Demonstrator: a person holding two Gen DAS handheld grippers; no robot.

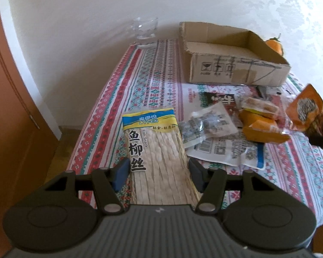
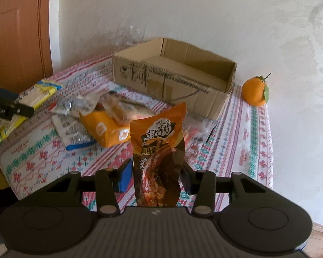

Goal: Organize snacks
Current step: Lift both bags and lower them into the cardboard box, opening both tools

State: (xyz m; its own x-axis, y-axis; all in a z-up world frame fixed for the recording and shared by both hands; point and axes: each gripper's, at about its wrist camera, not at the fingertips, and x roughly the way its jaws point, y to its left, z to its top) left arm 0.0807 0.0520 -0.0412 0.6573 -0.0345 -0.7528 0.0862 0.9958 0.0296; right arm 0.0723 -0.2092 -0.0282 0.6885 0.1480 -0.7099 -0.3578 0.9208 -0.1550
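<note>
My left gripper point(image 1: 159, 173) is shut on the fish snack packet point(image 1: 155, 144), yellow and blue topped with pale strips, its far end near the patterned tablecloth. My right gripper point(image 2: 156, 175) is shut on an orange and brown duck snack pouch point(image 2: 159, 148) and holds it upright above the table. The pouch also shows at the right edge of the left wrist view point(image 1: 306, 109). An open cardboard box point(image 2: 174, 75) stands at the back of the table; it also shows in the left wrist view point(image 1: 232, 58). A pile of loose snack packets point(image 2: 105, 118) lies in front of it.
An orange fruit with a leaf point(image 2: 255, 90) sits by the wall, right of the box. A clear glass bowl point(image 1: 145, 30) stands at the table's far left corner. A wooden door point(image 1: 8, 129) is left of the table. The table edge point(image 2: 269, 150) runs along the right.
</note>
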